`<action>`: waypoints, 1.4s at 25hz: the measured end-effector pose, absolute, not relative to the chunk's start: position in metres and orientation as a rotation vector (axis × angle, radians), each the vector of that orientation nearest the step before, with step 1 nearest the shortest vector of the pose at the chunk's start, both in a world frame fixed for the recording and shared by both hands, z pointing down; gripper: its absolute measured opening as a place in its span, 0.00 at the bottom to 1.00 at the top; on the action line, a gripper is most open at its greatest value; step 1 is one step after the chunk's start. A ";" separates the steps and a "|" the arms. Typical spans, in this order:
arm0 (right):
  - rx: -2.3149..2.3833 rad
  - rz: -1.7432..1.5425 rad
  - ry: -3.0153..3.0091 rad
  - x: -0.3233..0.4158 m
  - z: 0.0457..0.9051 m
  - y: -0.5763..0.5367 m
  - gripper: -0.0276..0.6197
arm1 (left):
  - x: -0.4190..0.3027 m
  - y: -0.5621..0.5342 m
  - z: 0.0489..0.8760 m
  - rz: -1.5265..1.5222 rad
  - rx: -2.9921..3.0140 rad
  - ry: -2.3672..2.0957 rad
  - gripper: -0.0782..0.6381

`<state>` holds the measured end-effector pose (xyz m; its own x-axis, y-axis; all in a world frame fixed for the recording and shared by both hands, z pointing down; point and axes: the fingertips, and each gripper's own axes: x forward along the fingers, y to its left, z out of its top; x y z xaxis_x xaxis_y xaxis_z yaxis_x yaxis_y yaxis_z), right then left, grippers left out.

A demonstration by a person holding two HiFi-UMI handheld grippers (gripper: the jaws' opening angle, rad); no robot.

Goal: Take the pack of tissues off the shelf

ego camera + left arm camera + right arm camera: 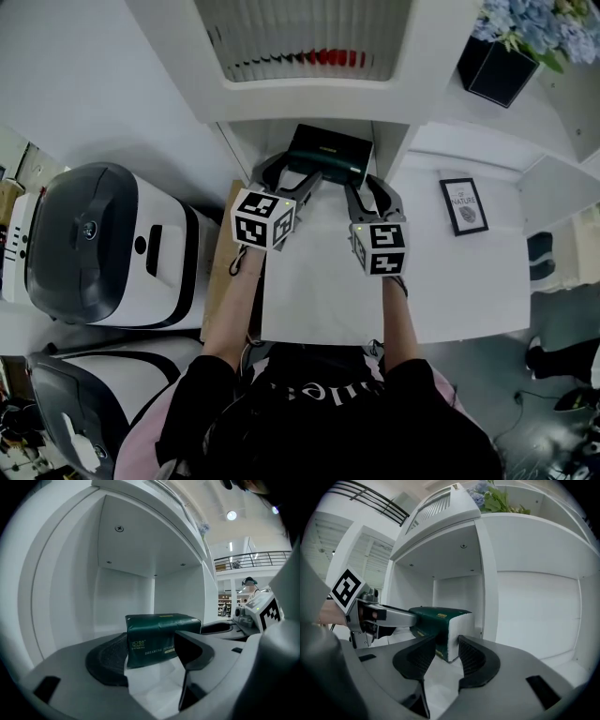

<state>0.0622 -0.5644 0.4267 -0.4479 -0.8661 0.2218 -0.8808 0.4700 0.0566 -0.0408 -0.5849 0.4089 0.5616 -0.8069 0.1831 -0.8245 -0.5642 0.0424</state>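
Left gripper (150, 663) and right gripper (447, 656) both have their jaws spread apart and grip nothing. They point side by side into one open compartment of a white shelf (300, 103). The dark green pack of tissues (330, 155) lies flat on the compartment's floor near its mouth, just ahead of both sets of jaws, and no pad presses on it. The left gripper faces the pack's printed long side. The right gripper is lined up with its white end, which looks narrow enough to fit that gap, so the wide stance seems to be readiness for a grasp. The compartment floor runs out onto a white desk (319, 291). A small framed picture (463, 204) lies well to the right.
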 end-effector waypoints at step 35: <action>1.437 0.113 -2.483 0.021 0.425 -0.382 0.29 | -0.100 -0.396 0.414 0.107 2.677 -1.388 0.41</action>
